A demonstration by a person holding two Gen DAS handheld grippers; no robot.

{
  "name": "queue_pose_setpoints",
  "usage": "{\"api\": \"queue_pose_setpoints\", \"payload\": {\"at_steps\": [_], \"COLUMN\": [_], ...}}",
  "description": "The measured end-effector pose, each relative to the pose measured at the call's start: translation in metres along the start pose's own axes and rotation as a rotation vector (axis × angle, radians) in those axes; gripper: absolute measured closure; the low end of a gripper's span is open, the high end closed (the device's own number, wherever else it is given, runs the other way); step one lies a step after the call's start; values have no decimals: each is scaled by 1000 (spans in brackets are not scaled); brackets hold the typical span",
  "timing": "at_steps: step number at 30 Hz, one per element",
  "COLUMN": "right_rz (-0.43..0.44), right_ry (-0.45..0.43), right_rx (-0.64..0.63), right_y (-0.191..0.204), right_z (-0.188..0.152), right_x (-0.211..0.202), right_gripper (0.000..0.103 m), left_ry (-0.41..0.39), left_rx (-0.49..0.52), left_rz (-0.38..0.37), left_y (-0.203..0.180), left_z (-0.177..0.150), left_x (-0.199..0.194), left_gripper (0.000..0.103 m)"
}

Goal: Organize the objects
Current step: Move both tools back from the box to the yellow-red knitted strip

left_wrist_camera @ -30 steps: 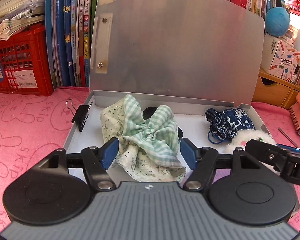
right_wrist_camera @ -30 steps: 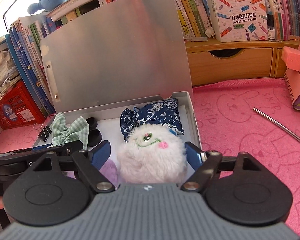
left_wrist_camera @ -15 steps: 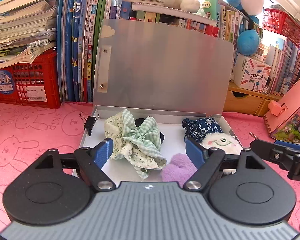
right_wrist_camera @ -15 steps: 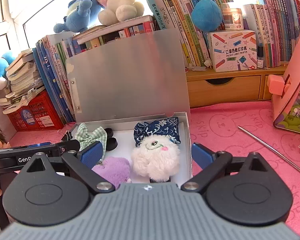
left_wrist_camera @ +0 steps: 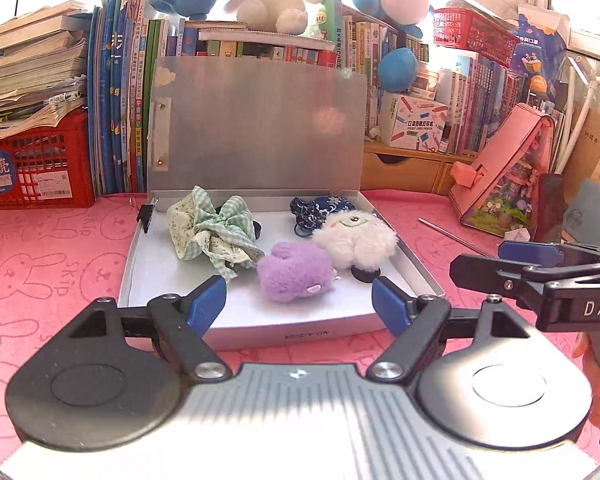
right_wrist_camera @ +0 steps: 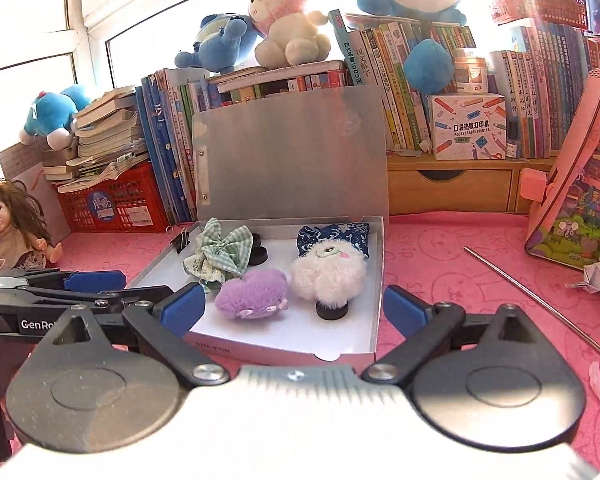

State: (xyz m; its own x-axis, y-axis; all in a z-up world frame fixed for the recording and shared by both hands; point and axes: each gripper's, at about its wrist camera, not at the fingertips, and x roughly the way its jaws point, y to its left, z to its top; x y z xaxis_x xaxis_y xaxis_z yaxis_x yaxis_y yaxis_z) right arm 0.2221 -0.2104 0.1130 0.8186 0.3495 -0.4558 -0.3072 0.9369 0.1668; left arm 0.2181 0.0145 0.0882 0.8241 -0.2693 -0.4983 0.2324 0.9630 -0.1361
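We have drawn both grippers back from the box (left_wrist_camera: 284, 336); left gripper (left_wrist_camera: 300, 306) and right gripper (right_wrist_camera: 292, 308) gape wide, seemingly touching nothing.

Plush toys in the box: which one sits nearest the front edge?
The purple plush. It lies nearest the box's front wall; the white fluffy one with the stitched face sits further back, right of it, in front of the navy floral pouch.

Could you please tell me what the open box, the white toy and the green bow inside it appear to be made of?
The open box looks like thin card or plastic: matte white floor, brushed silvery lid. The white toy is long-pile plush, fluffy at the edges, with a stitched face. The green bow is woven gingham and floral fabric, probably cotton, softly creased.
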Motion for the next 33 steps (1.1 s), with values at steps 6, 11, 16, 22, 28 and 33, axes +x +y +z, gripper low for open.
{"api": "queue_pose_setpoints", "payload": {"at_steps": [6,11,16,22,28,33], "right_rz": [-15,-30,-47,-80,-93,-111], "right_ry": [-9,5,9,21,40,48], "right_rx": [-29,-46,-53,-83,-69,-65], "right_y": [0,0,-1,0,-2,-3], "right_z": [-22,-43,-61,-81,-96,-105], "right_x": [-19,-31,-42,-51,-55,-57], "right_gripper": [3,3,3,2,2,2], "left_ry": [9,-3,15,52,72,79], "left_rx": [-14,18,-15,6,14,9], "left_rz": [-40,-37,-70,-84,-90,-85], "left_y": [-9,-17,-17,-24,-27,-27], "left_z": [-34,-57,-75,-99,-110,-115], "left_x": [-20,-35,-46,-52,-54,-54], "left_gripper": [20,20,20,20,20,20]}}
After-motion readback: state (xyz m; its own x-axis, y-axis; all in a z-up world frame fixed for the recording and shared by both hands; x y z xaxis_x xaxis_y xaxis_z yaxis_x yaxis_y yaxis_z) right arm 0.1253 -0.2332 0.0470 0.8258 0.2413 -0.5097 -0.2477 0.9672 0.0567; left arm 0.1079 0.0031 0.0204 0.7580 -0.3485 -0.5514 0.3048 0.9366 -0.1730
